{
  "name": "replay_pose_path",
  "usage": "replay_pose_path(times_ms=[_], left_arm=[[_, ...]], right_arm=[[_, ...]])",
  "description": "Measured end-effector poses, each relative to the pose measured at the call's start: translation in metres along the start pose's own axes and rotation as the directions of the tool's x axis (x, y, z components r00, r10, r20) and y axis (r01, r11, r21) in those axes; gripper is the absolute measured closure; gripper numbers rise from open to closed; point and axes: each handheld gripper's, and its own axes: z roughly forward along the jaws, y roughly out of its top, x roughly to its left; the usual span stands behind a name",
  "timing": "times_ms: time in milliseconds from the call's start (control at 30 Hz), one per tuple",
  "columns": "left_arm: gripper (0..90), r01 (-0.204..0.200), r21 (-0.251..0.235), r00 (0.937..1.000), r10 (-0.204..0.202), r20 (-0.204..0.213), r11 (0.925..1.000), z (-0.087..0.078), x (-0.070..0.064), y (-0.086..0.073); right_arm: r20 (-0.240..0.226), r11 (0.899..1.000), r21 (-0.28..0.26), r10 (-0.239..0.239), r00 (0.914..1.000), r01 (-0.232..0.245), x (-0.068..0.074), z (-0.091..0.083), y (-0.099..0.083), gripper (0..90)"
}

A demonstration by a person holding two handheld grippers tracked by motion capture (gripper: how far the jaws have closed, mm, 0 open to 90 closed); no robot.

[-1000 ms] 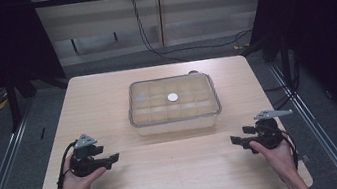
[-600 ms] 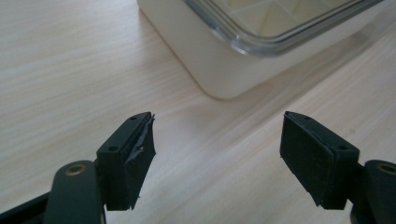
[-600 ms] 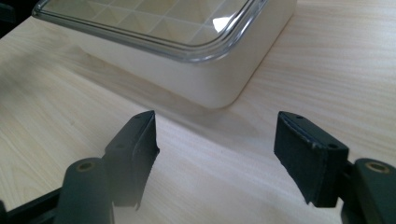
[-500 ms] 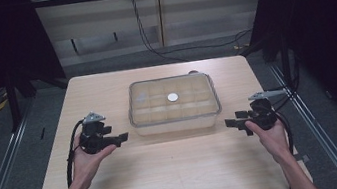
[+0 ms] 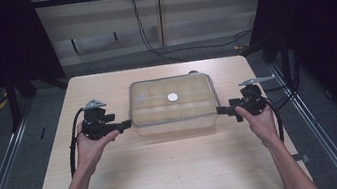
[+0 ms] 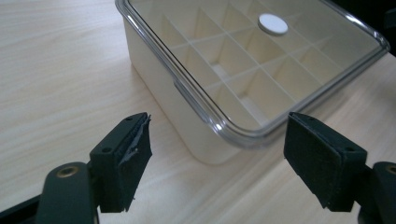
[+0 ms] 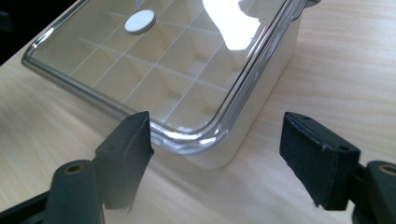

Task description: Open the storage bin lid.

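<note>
While lying flat, box (image 5: 173,105) — long axis left-right, between parted grippers.

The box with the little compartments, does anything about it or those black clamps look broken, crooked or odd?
The box sits square, its clear lid flat. One oddity: on the left gripper, the grey lining of one pad looks frayed and peeling along its edge. The right gripper looks sound.

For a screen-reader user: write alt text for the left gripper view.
Two open black jaws frame the near corner of a cream compartment box with a clear lid on a wooden table. A white disc sits on the lid.
</note>
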Motion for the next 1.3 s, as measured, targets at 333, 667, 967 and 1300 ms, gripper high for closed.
replay_pose_path(times_ms=[333,667,967,1300], left_arm=[[25.6,0.017,0.039,0.9997,-0.016,-0.02,0.9991,0.026,0.009,0.023],[26.3,0.061,0.087,0.9981,-0.06,-0.011,0.9943,0.049,0.019,0.022],[26.3,0.09,0.09,0.9957,-0.091,0.015,0.9919,0.062,0.022,0.021],[26.2,0.083,0.105,0.9957,-0.087,0.033,0.991,0.07,0.019,0.027]], right_arm=[[0.045,0.997,0.077,-0.028,0.9986,0.025,-0.009,0.029,0.025,22.5],[0.035,0.995,0.095,0.005,0.9994,-0.008,-0.016,0.046,0.036,23.2],[0.033,0.994,0.106,0.023,0.9992,-0.026,-0.017,0.059,0.041,21.5],[-0.017,0.992,0.11,0.056,0.9983,-0.054,-0.017,0.07,0.044,21.8]])
